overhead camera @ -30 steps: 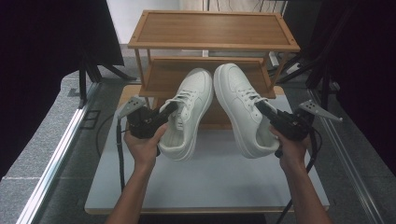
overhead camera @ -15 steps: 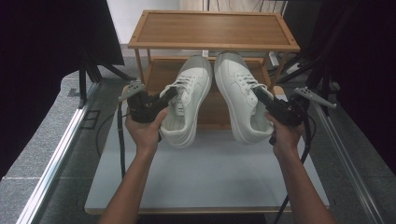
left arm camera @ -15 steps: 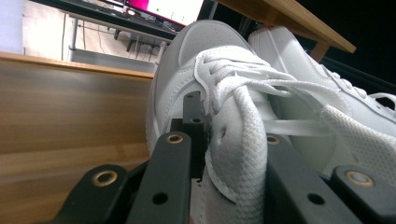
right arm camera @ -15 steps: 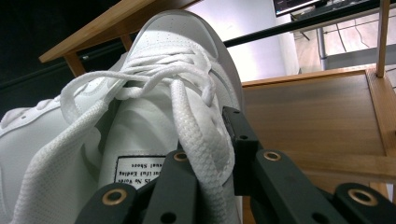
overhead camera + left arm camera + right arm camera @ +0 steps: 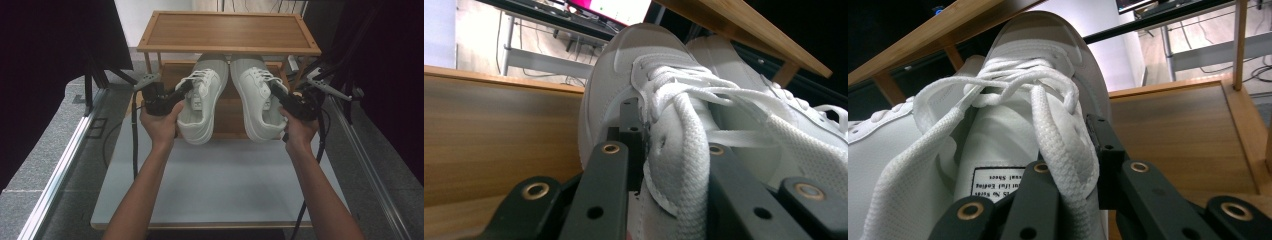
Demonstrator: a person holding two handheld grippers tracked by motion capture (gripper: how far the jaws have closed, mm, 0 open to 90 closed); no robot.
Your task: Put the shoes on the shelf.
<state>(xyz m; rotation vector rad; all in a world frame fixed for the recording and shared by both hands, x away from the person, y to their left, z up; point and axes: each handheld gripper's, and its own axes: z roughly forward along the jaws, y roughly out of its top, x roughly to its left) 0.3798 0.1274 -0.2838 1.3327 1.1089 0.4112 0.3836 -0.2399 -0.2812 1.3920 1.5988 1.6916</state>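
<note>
- Grey speckled floor lay around my table, a smooth pale slab with a wooden rack standing at its far end.
- That rack was warm bamboo-coloured board, its flat top shelf framed by a raised lip, with a lower shelf under it on thin square posts.
- I had the left gripper clamped on the left shoe; in the left gripper view its black jaws, studded with brass rivets, pinched the outer side wall by the lacing, one jaw inside the opening and one outside.
- The left shoe was white, smooth on the rounded toe cap, with flat woven laces and a thick ribbed sole; it hung clear of the table, toe pointing under the top shelf.
- My right gripper gripped the right shoe the same way, jaws narrow on its outer wall next to the laces.
- In the right gripper view I saw a coarse mesh weave on the lace, a small printed label inside the tongue, and a matte rounded toe cap.
- Both shoes sat side by side, near each other, heels toward me and toes tucked beneath the top shelf, above the front edge of the lower shelf.
- Whether their soles touched that lower shelf I could not tell.
- Black cables trailed from both grippers down past the table's sides.
- A person's bare forearms reached in from the near edge.
</note>
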